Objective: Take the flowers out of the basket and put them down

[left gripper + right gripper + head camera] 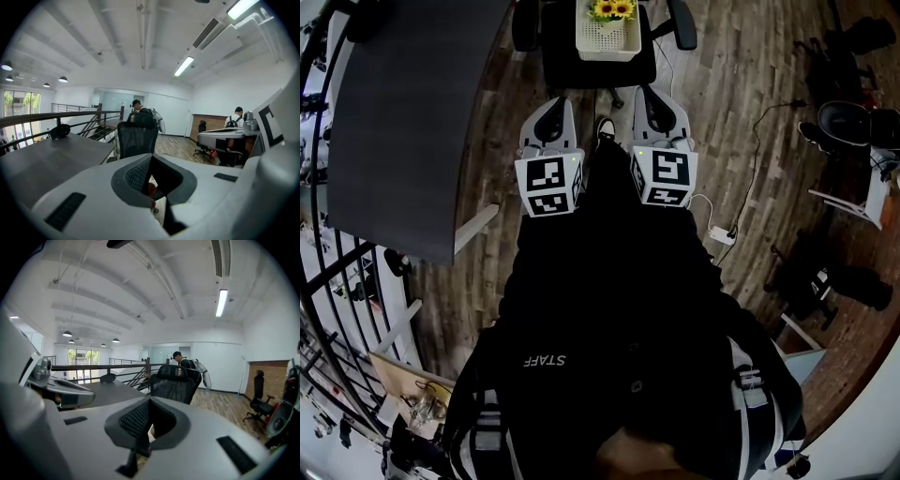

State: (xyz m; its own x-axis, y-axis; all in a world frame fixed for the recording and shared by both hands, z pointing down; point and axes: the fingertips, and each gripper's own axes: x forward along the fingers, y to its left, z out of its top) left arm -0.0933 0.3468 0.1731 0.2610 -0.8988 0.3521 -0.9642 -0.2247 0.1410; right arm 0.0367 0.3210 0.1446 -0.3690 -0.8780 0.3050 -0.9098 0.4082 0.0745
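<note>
A person in dark clothing printed "STAFF" holds two grippers side by side above a wood-plank floor [741, 84], both aimed at a black office chair [572, 66]. On the chair's seat sits a white perforated basket [607, 39] with yellow sunflowers [612, 9] at its far end, well apart from both tools. The left gripper [551, 105] has its fingers clenched together with nothing between them, as the left gripper view shows, its ribbed pads meeting in front of the chair's mesh backrest [136, 138]. The right gripper [660, 98] is likewise closed and empty. A curved grey surface [403, 112] lies to the person's left, beside a black railing. A white power strip [722, 234] rests on the floor to the right. Other people stand in the background of the office.
</note>
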